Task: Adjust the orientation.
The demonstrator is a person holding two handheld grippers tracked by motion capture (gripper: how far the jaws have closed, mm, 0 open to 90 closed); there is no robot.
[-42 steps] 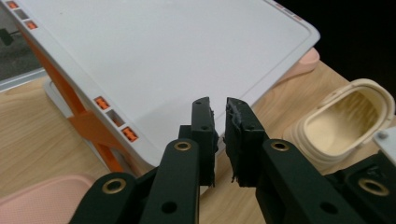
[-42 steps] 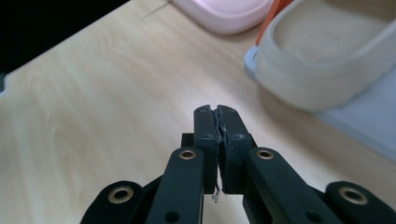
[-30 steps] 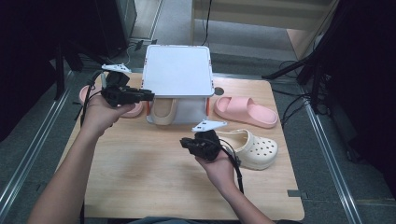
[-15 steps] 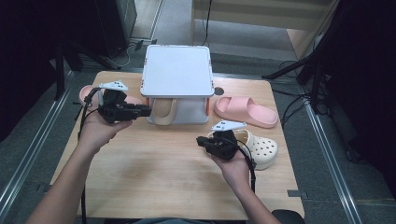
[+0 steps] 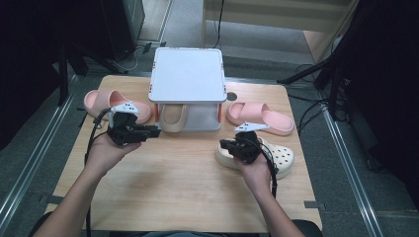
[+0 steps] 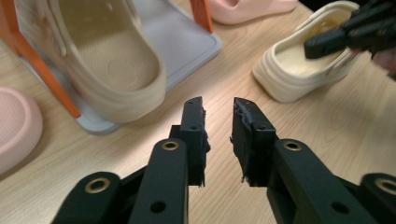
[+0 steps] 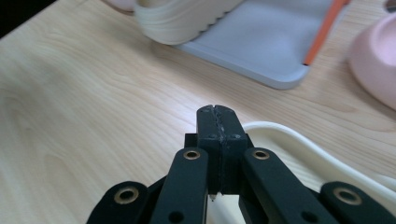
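A cream clog (image 5: 259, 157) (image 6: 299, 70) (image 7: 299, 144) lies on the wooden table (image 5: 173, 187) at the right. My right gripper (image 5: 223, 144) (image 7: 218, 112) hovers at its heel end, pointing left, jaws shut with nothing seen between the pads; it shows far off as a black gripper (image 6: 345, 37) over the clog's opening. A second cream clog (image 5: 173, 118) (image 6: 107, 60) rests on the lower shelf of the white rack (image 5: 188, 74). My left gripper (image 5: 155, 131) (image 6: 219, 105) points right at that shelf; its jaws stand a little apart, have just been closing, and hold nothing.
Two pink slides lie on the table, one left of the rack (image 5: 116, 103) (image 6: 14, 126), one to its right (image 5: 259, 116) (image 6: 247, 9). The rack has orange posts (image 6: 42, 70) and a grey base (image 7: 261, 46). Bare wood stretches along the near side.
My left hand came down and toward the near edge, away from the left pink slide. My right hand slid right to the clog's heel, and its jaws closed.
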